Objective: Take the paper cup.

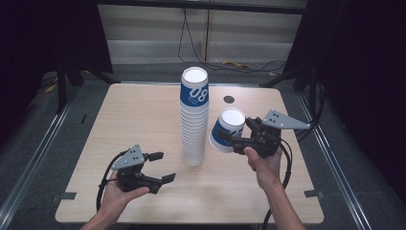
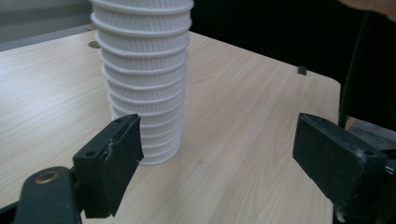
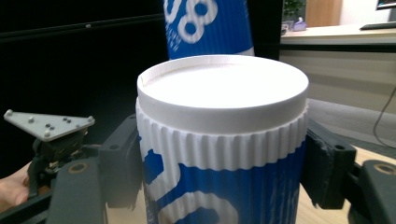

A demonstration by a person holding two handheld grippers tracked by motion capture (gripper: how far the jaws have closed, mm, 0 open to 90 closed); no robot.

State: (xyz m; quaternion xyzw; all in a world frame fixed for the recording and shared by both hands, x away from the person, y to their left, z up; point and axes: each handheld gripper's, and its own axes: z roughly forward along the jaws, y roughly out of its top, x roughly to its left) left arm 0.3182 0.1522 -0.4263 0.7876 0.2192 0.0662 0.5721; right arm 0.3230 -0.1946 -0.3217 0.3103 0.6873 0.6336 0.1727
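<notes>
A tall stack of white ribbed paper cups (image 1: 195, 125), topped by a blue cup printed "08", stands mid-table; its lower rings show in the left gripper view (image 2: 142, 79). My right gripper (image 1: 233, 136) is shut on a single blue-and-white cup (image 1: 228, 128), held tilted just right of the stack. In the right gripper view the cup (image 3: 222, 140) sits between both jaws of that gripper (image 3: 222, 175), with the stack (image 3: 205, 25) behind. My left gripper (image 1: 162, 166) is open at the front left, jaws pointing at the stack's base with nothing between them (image 2: 215, 149).
The wooden table (image 1: 139, 115) has a small dark round hole (image 1: 229, 99) behind the held cup. Its edges drop to a dark floor with metal rails. My left gripper's grey plate (image 3: 46, 125) appears beyond the cup in the right gripper view.
</notes>
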